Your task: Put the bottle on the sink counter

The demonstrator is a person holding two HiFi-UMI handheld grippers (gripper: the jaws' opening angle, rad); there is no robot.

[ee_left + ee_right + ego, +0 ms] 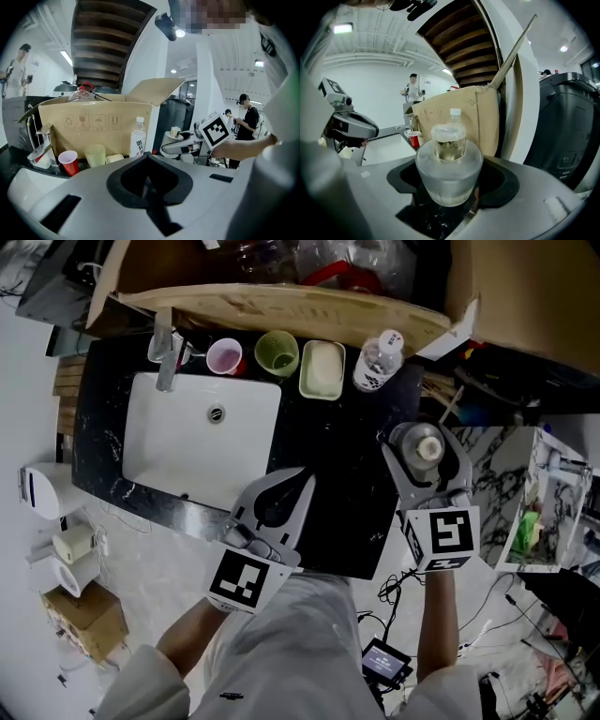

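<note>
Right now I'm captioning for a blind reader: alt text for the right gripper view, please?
The right gripper holds a frosted bottle between its jaws. Behind it stand a cardboard box, a water bottle and a red cup.

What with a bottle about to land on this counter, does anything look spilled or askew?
Nothing stands out. The red cup, green cup, pale dish and water bottle sit upright in a row at the back of the counter, no spill; the right gripper holds the frosted bottle upright.
</note>
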